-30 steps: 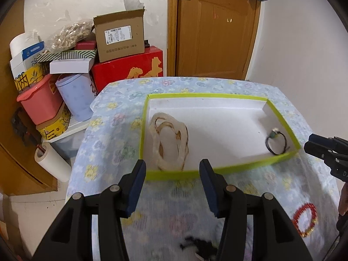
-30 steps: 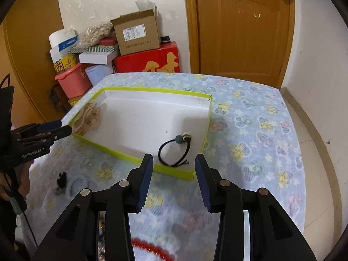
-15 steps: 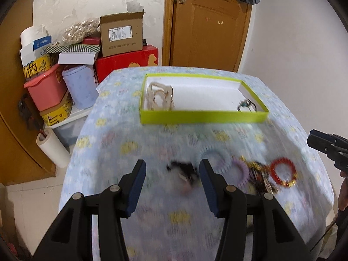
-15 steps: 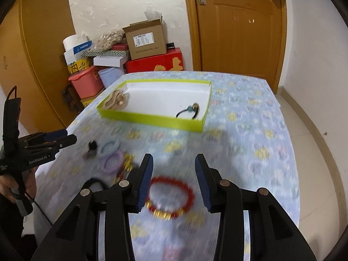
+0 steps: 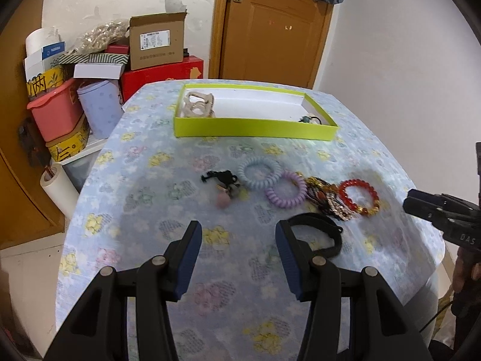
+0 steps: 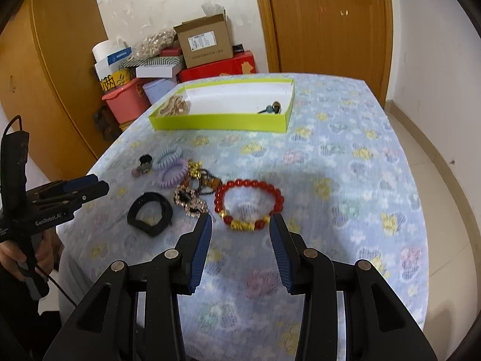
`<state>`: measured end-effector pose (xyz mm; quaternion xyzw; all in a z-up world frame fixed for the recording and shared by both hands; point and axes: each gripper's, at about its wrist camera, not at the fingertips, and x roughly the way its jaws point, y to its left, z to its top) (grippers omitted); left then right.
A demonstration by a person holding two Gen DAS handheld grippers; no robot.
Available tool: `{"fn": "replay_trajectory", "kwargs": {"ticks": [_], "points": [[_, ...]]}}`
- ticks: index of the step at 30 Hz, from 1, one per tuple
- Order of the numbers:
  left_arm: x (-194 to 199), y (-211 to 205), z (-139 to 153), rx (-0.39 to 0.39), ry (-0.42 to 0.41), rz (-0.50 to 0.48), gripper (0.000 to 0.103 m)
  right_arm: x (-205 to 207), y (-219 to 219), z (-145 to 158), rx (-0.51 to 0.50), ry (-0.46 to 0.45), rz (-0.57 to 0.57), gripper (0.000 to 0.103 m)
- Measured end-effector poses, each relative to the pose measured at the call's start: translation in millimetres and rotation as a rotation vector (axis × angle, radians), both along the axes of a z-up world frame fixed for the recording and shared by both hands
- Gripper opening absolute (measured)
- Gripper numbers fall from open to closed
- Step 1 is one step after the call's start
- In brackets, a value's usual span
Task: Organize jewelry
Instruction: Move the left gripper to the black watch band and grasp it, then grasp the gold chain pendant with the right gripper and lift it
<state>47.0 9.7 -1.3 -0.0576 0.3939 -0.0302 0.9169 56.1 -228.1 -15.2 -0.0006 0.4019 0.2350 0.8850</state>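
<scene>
Boxes (image 6: 207, 51) crowd the wall behind the surface (image 6: 345, 156). Bracelets lie near the green tray (image 5: 255, 128); the red bracelet (image 6: 249, 204) sits before the right tool (image 6: 240, 230). Both tools, left tool (image 5: 237, 236) included, gape empty.

Red bracelet (image 6: 249, 204): glossy beads, some gold-coloured. Spiral hair ties (image 5: 284, 189): smooth plastic. Black band (image 6: 150, 213): matt. Tray (image 6: 221, 118), upper centre: matt card, white inside. Tablecloth (image 6: 345, 162): textured floral cloth. Door (image 6: 327, 18): varnished wood.
</scene>
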Motion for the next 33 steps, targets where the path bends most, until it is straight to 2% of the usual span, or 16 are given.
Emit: {"fn": "replay_trajectory", "kwargs": {"ticks": [15,24,26,29,33], "points": [[16,-32,-19,-0.004,0.058,-0.092,0.050,8,-2,-10,-0.007,0.030,-0.013,0.041],[26,-42,-32,0.017,0.093,-0.113,0.032,12,8,-12,-0.004,0.031,0.029,0.041],[27,-44,-33,0.033,0.095,-0.115,0.021,13,12,-13,-0.005,0.029,0.047,0.041],[26,-50,-33,0.088,0.082,-0.126,0.011,15,18,-13,-0.003,0.025,0.067,0.041],[25,-48,-33,0.075,0.081,-0.129,0.006,18,28,-15,-0.006,0.020,0.106,0.041]]}}
